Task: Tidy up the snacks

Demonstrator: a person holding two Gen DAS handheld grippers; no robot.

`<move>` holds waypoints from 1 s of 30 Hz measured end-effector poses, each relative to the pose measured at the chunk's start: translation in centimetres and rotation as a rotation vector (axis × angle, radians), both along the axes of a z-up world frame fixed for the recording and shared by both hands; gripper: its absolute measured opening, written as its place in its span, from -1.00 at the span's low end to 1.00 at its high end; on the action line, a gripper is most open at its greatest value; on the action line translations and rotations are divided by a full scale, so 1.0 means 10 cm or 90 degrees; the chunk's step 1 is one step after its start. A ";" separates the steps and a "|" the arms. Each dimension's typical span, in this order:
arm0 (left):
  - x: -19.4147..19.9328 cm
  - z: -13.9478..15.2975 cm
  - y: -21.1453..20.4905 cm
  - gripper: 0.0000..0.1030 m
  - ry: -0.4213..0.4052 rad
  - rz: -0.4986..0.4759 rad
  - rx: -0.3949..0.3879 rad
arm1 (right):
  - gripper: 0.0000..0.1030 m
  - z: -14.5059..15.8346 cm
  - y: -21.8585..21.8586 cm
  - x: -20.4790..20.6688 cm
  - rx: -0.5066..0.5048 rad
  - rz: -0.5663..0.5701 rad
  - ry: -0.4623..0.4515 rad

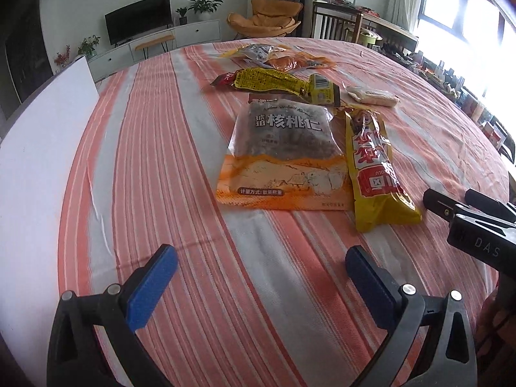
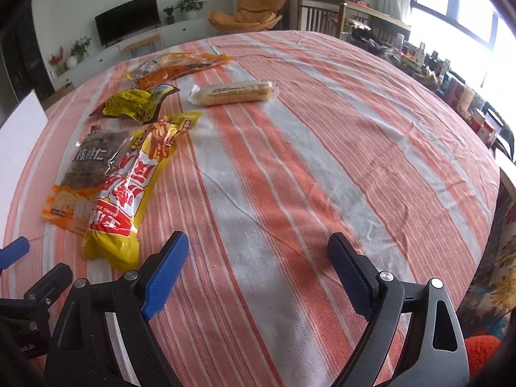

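Note:
Several snack packs lie on the striped tablecloth [image 1: 167, 161]. A walnut bag [image 1: 283, 151] with an orange bottom lies in the middle. A long yellow-red pack [image 1: 374, 161] lies at its right side, partly over it in the right wrist view [image 2: 125, 193]. A yellow-black pack [image 1: 277, 82], orange packs [image 1: 277, 56] and a pale wafer bar [image 1: 371, 95] lie farther back. My left gripper [image 1: 261, 267] is open and empty, short of the walnut bag. My right gripper [image 2: 258, 258] is open and empty over bare cloth, right of the packs; it also shows at the right edge of the left wrist view [image 1: 451, 198].
A white board [image 1: 42, 148] stands at the table's left edge. A cluttered shelf and chairs [image 2: 451, 74] line the table's right side under the windows. A TV unit [image 1: 138, 22] and an orange chair [image 1: 264, 19] stand beyond the far edge.

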State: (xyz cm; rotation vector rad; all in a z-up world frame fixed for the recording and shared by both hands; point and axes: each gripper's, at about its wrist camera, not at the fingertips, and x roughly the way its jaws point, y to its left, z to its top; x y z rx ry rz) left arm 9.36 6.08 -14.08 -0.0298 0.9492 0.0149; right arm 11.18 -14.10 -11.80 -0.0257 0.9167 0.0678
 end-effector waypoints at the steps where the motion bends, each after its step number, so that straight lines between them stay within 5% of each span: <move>1: 0.01 0.00 -0.01 1.00 0.001 -0.001 0.005 | 0.77 0.00 0.01 0.00 0.000 0.000 0.000; 30: 0.00 0.00 -0.02 1.00 0.001 -0.001 0.004 | 0.77 0.00 0.01 0.00 -0.001 -0.001 -0.001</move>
